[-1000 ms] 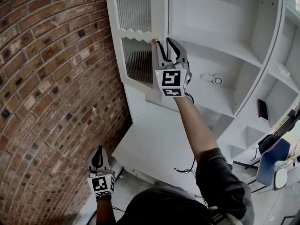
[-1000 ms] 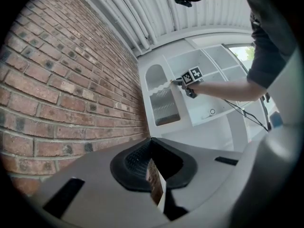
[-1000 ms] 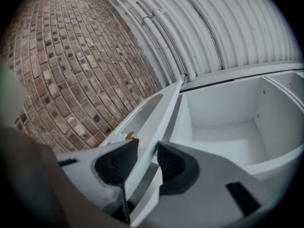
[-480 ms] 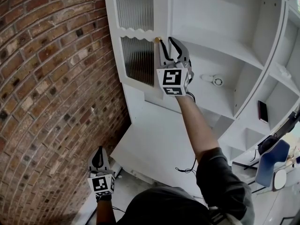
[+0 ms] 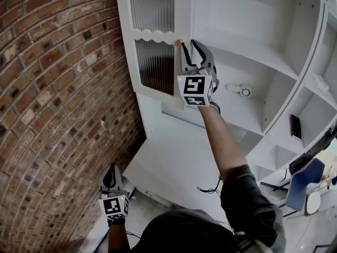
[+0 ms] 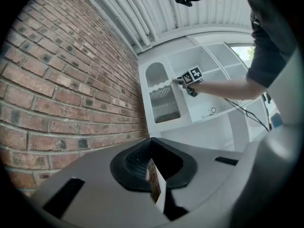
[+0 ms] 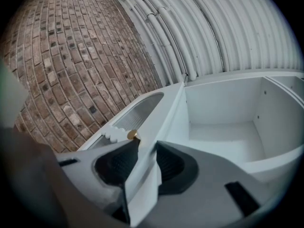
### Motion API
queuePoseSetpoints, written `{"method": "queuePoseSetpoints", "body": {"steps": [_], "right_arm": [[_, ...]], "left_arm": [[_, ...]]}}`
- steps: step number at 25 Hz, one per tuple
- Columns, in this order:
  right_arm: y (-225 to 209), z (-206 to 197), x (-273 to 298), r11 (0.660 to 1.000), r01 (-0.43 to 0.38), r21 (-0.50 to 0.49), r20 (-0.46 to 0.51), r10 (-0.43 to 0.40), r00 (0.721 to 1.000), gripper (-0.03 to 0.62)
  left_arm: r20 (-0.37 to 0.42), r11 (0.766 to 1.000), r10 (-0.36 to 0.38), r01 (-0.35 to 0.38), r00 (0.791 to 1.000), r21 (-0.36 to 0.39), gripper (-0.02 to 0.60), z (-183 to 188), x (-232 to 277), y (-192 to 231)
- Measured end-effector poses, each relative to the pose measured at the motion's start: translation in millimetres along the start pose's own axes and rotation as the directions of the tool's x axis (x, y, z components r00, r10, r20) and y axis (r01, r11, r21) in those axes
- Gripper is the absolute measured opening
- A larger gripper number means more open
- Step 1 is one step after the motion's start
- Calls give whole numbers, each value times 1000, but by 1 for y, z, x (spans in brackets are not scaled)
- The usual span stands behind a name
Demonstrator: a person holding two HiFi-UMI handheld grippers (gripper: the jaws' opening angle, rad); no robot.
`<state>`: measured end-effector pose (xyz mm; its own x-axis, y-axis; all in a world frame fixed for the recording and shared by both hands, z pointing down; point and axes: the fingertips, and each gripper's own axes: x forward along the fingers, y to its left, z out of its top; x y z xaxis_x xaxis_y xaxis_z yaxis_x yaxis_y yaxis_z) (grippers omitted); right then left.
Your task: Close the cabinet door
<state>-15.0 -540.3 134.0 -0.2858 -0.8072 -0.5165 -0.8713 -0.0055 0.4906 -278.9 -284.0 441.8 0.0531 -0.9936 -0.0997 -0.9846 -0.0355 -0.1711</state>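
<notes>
Where its two jaws meet the door, the right gripper (image 7: 145,150) is part-closed and pinches the free edge of the white cabinet door (image 5: 151,36) btwn its black pads. One pad sits on the knob side, its tip just beside the small brass knob (image 7: 132,135), and the other on the side toward the shelves. Nothing else is btwn the jaws. In the head view the gripper points up at the door w/ its marker cube toward the camera and the arm stretched out behind it. The door stands open, its free edge out from the cabinet (image 5: 253,20), w/ the brick wall (image 5: 52,88) on its far side. It has two ribbed glass panes (an arched one above, a squarer one below a scalloped rail). The shelves behind the gripper are mostly bare. A small round white thing (image 5: 243,90) lies on one shelf, and a dark flat thing (image 5: 295,124) sits in a compartment further right. The left gripper (image 5: 110,173) hangs low near the wall, well apart from the door, jaws pressed together at the tips and holding nothing
</notes>
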Motion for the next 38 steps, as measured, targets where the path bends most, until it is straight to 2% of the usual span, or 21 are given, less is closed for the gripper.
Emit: {"method": "queuePoseSetpoints", "body": {"steps": [22, 31, 38], "right_arm": [[-4, -10, 8, 999, 6, -33, -15, -7, 1000, 120], [1, -6, -4, 1000, -27, 14, 2, 27, 1000, 121], [7, 5, -38, 995, -63, 76, 46, 60, 997, 121]], "left_arm": [[-15, 1000, 3, -3, 1000, 5, 2, -3, 5, -6], [-14, 1000, 2, -2, 1000, 9, 2, -1, 1, -7], [-2, 1000, -15, 15, 1000, 14, 2, 4, 0, -12]]}}
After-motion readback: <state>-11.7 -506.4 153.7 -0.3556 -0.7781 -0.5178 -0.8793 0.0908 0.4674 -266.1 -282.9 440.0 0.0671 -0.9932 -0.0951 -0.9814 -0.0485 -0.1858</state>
